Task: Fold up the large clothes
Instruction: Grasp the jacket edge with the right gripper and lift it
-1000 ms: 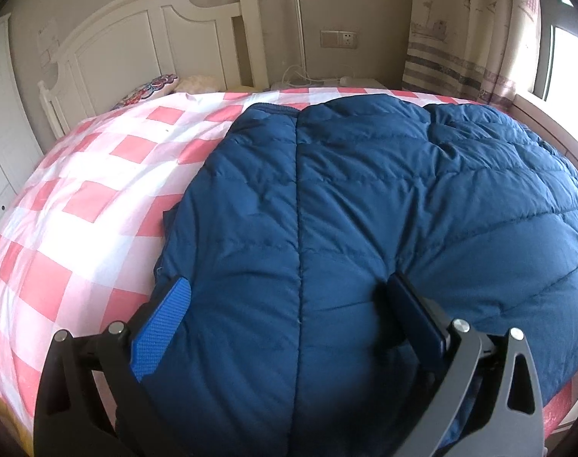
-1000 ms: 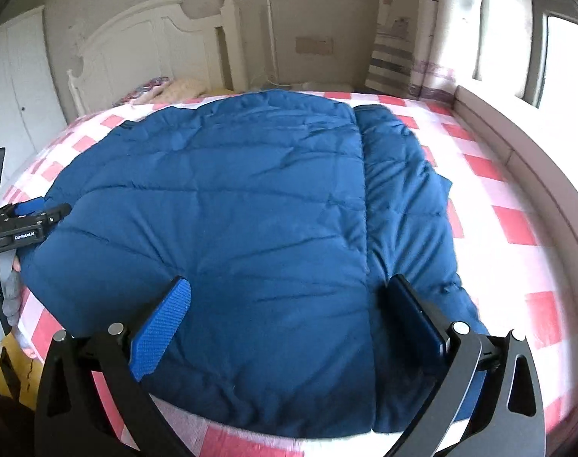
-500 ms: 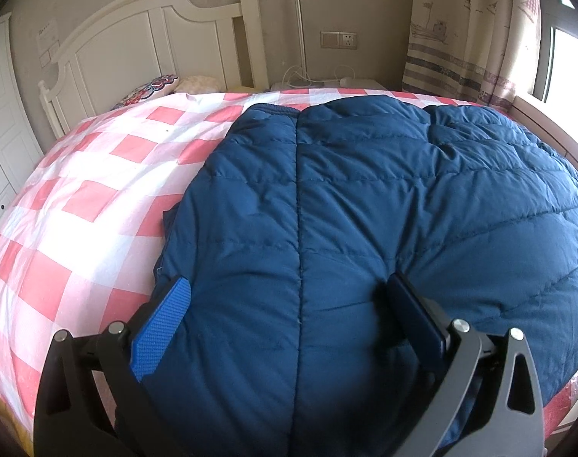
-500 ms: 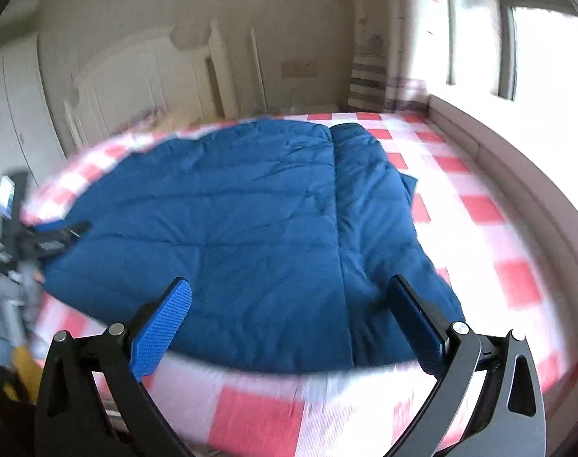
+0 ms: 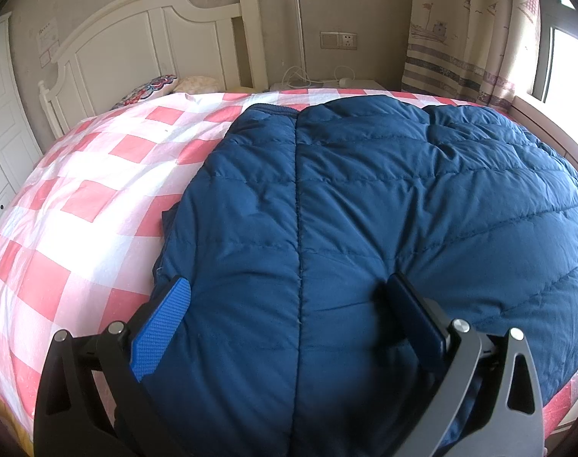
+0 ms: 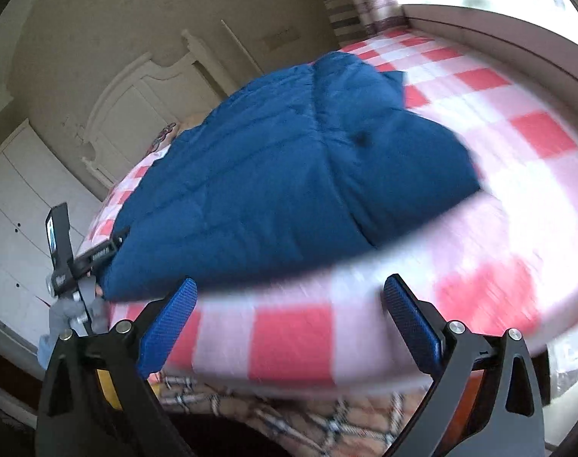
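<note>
A large dark blue quilted down jacket (image 5: 365, 209) lies spread on a bed with a pink and white checked sheet (image 5: 79, 198). My left gripper (image 5: 289, 304) is open, its two blue-padded fingers resting low over the jacket's near edge, holding nothing. In the right wrist view the jacket (image 6: 289, 182) lies further off, and my right gripper (image 6: 289, 304) is open and empty, hanging off the foot edge of the bed (image 6: 289, 342). The left gripper also shows in the right wrist view (image 6: 83, 262), at the jacket's left corner.
A white headboard (image 5: 155, 42) and pillows (image 5: 151, 87) are at the far end. A curtain (image 5: 468, 30) and window ledge run along the right side. White wardrobe doors (image 6: 18, 205) stand left. A plaid cloth (image 6: 289, 411) hangs below the bed edge.
My right gripper has pulled back from over the jacket, past the foot edge of the bed, and tilted; its view is blurred. The left gripper has stayed in place.
</note>
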Available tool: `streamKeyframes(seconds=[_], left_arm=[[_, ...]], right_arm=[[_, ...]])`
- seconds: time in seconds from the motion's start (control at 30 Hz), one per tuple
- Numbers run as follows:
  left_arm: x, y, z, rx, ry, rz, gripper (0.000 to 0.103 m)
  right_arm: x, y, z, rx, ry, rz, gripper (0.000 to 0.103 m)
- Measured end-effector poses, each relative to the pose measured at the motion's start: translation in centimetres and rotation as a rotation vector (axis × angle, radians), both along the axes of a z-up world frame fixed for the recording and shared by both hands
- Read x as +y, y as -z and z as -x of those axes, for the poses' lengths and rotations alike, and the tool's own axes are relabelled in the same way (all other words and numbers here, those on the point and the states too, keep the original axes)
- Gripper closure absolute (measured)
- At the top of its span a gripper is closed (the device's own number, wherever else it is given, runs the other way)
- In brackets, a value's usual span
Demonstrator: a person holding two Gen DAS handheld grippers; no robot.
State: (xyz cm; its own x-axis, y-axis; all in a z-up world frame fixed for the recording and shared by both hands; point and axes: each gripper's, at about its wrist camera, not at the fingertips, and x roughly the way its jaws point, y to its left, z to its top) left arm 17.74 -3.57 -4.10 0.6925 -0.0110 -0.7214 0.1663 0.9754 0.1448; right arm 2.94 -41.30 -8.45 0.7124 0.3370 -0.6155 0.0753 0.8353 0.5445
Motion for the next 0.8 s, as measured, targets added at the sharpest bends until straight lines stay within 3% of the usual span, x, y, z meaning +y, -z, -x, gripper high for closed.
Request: streamKeyframes(seconds=[0.17,0.23,0.27,0.3,0.43,0.6,0.8], left_arm=[[-0.1,0.0,-0.1,0.004,0.009,0.004,0.002],[-0.3,0.0,0.0,0.005,0.008,0.004,0.002],[-0.4,0.0,0.0,0.006,0.005,0.004,0.002],[-0.4,0.0,0.0,0.006,0.003,0.005,0.002],[-0.4,0.0,0.0,0.005,0.001,0.010,0.002],[-0.4,0.0,0.0,0.003,0.006,0.002,0.002],[-1.3,-0.9,1.7,0.014,0.027,-0.029,0.002]], right_arm=[[-0.9,0.3,-5.7,-0.023,0.179,-0.149,0.004],[-0.7,0.2,-7.7,-0.022,0.232,-0.147,0.004],[-0.5,0.2,-8.6,-0.016,0.232,-0.150,0.008],[-0.7,0.4,-9.0,-0.031,0.216,-0.200,0.027],[-2.6,1.3,-7.5,-0.128,0.227,-0.351,0.056],[-2.2,0.2,-3.9,-0.243,0.199,-0.342,0.062],[-2.6,-0.4,-0.3,-0.276,0.180,-0.354,0.064]])
